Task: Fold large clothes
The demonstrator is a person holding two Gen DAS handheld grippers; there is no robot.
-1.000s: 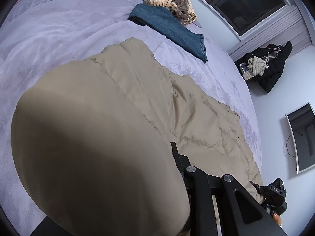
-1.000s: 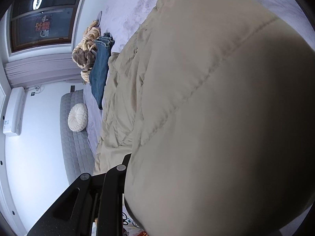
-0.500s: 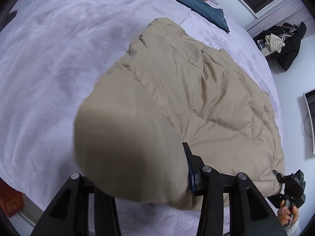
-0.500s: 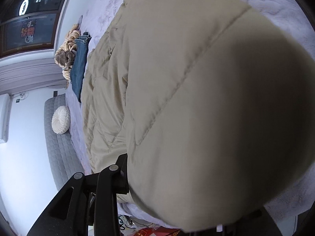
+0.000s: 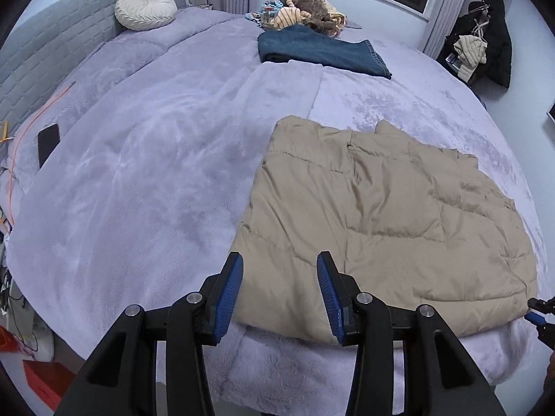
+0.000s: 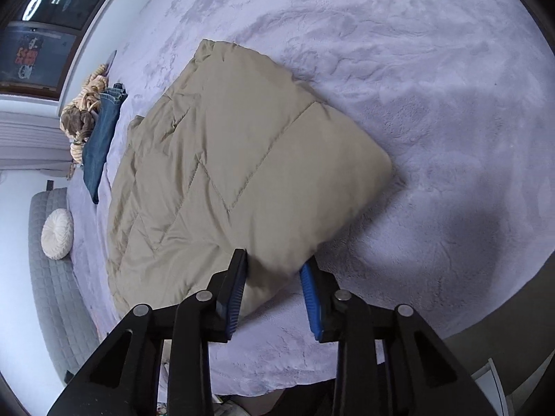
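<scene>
A beige quilted jacket (image 5: 381, 215) lies folded flat on the lilac bed cover (image 5: 156, 156), near the bed's front edge. My left gripper (image 5: 279, 293) hovers open over the jacket's near left corner, its blue pads (image 5: 231, 294) clear of the cloth. In the right wrist view the jacket (image 6: 236, 159) stretches away, and its blurred near corner sits between the fingers of my right gripper (image 6: 274, 294). Those jaws are closing, with no firm pinch on the cloth. The right gripper (image 5: 536, 312) also shows at the jacket's near right corner.
Folded blue jeans (image 5: 322, 53) and a heap of clothes (image 5: 301, 3) lie at the far side of the bed. A round cream cushion (image 5: 145, 8) leans on the grey headboard (image 5: 52, 34). A black phone (image 5: 48, 144) lies at the left. Dark coats (image 5: 485, 34) hang at the right wall.
The jacket, held up close and filling both views before, now lies flat on the bed. The left gripper has let go and drawn back. The right fingers have loosened on the corner.
</scene>
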